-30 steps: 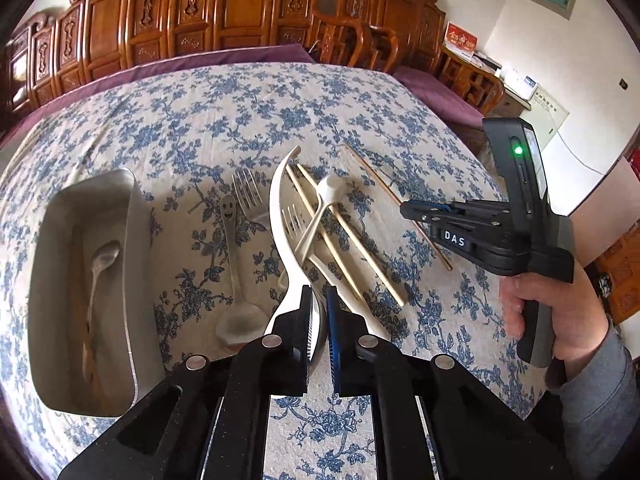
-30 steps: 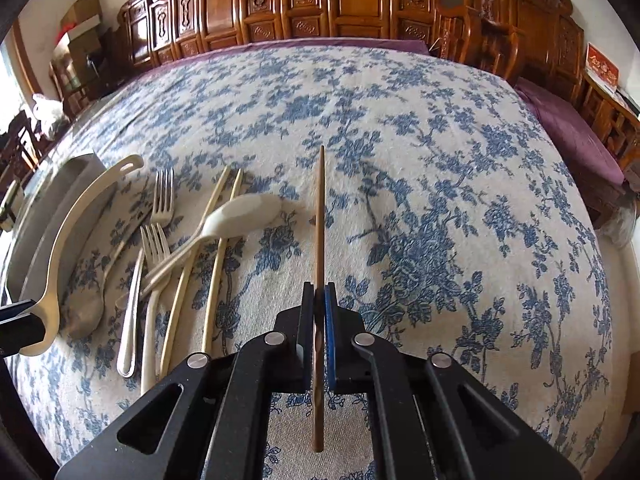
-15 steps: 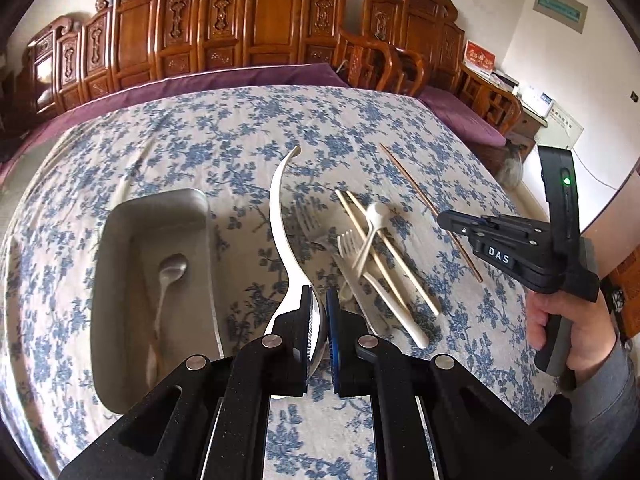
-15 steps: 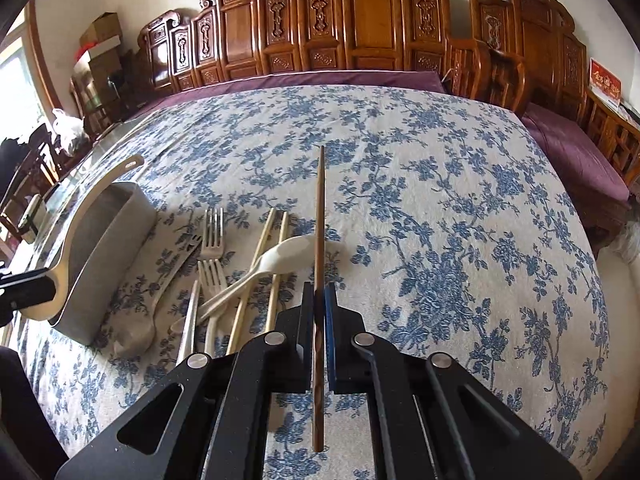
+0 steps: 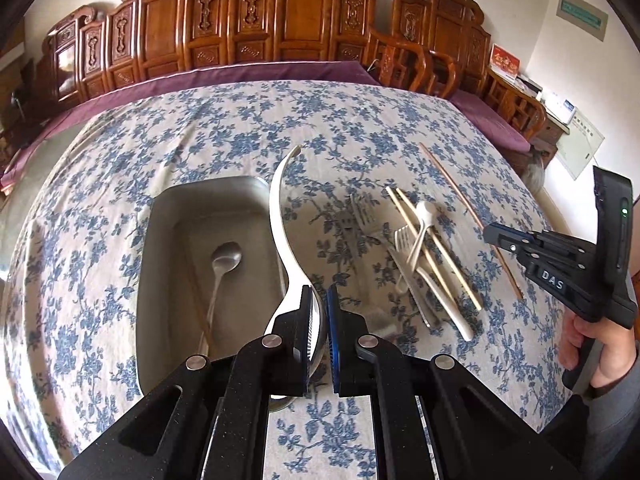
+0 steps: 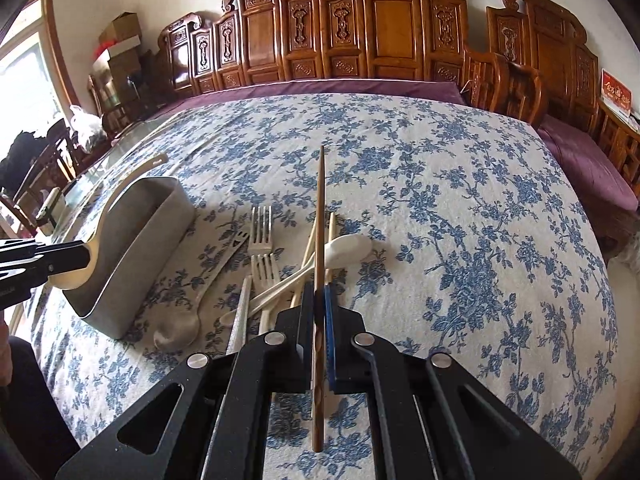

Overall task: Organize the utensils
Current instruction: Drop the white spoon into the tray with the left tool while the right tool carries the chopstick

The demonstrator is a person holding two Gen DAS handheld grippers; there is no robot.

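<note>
My left gripper (image 5: 319, 300) is shut on a white ladle (image 5: 280, 216), held above the right rim of the metal tray (image 5: 160, 216); it also shows in the right wrist view (image 6: 86, 258). The tray holds a metal spoon (image 5: 224, 264) and a brown chopstick (image 5: 200, 304). My right gripper (image 6: 319, 300) is shut on a brown chopstick (image 6: 320, 216), held above the pile; it also shows in the left wrist view (image 5: 492, 236). On the cloth lie forks (image 6: 262, 232), pale chopsticks (image 5: 436, 252), a white spoon (image 6: 344, 250) and a grey spoon (image 6: 180, 326).
The table has a blue floral cloth (image 6: 460, 208). Carved wooden chairs (image 6: 392, 24) line its far side. The tray stands left of the utensil pile (image 6: 136, 248). A hand (image 5: 600, 344) holds the right gripper at the table's right edge.
Both grippers have lifted with their loads. My left gripper has carried the ladle left, from over the pile to the tray's rim. The right gripper moved left over the pile.
</note>
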